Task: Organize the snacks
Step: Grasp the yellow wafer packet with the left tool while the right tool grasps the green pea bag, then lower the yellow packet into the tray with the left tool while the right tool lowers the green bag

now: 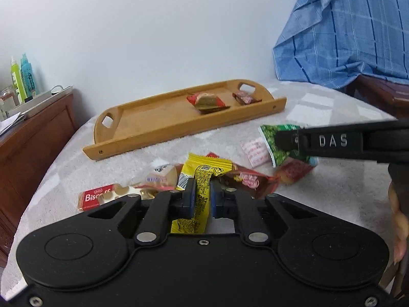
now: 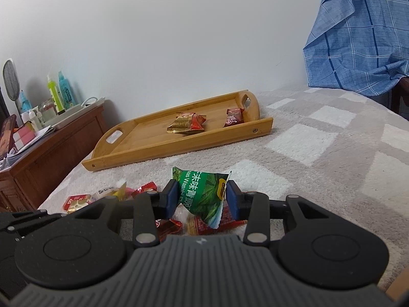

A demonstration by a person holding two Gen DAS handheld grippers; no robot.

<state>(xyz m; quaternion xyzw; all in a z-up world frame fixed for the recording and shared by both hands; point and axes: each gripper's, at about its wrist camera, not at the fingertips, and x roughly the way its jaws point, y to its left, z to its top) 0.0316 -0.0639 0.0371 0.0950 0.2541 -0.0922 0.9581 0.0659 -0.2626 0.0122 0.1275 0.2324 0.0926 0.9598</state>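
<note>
My left gripper is shut on a yellow snack packet, its blue pads pressing both sides. Around it on the bed lie a red Biscoff packet, a pale packet and a red-brown packet. My right gripper is shut on a green wasabi pea packet, held just above red packets. From the left wrist view the right gripper's finger covers part of that green packet. A wooden tray beyond holds a red-gold packet and a dark red packet.
A wooden cabinet stands left of the bed, with bottles and a white tray on top. Blue checked cloth hangs at the right. A white wall runs behind the wooden tray. A pink-white sachet lies on the blanket.
</note>
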